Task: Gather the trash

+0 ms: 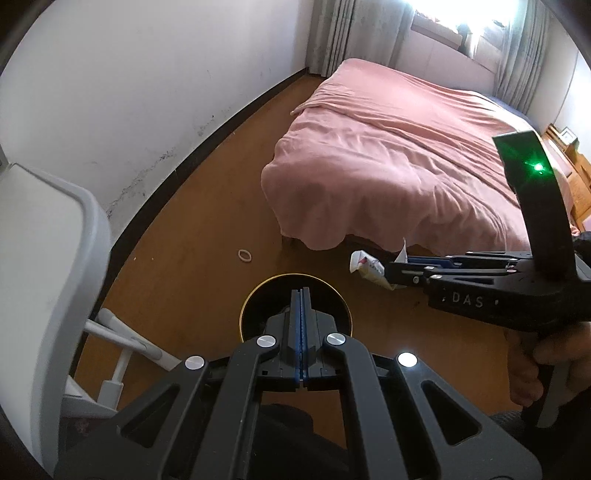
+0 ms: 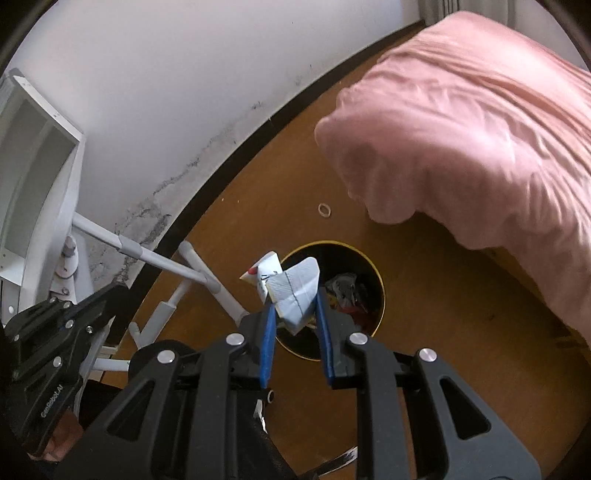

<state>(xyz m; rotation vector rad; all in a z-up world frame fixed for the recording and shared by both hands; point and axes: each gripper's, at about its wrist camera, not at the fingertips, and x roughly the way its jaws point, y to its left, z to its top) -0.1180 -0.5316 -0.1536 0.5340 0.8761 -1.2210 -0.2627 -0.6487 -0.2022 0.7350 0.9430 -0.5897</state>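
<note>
A round black trash bin with a gold rim [image 1: 255, 295] [image 2: 380, 291] stands on the wooden floor and holds some dark and red scraps. My right gripper [image 2: 295, 295] is shut on a crumpled white carton [image 2: 295, 291] and holds it above the bin's near left rim. In the left wrist view the right gripper [image 1: 393, 271] enters from the right with the carton [image 1: 365, 267] just right of the bin. My left gripper [image 1: 301, 295] is shut and empty, above the bin. A small rubber band [image 1: 245, 255] [image 2: 324, 209] lies on the floor beyond the bin.
A bed with a pink cover [image 1: 399, 162] [image 2: 480, 129] fills the right. A white stand with tube legs [image 1: 122, 343] [image 2: 192, 273] sits at the left by the white wall. Curtains [image 1: 354, 33] hang at the far end.
</note>
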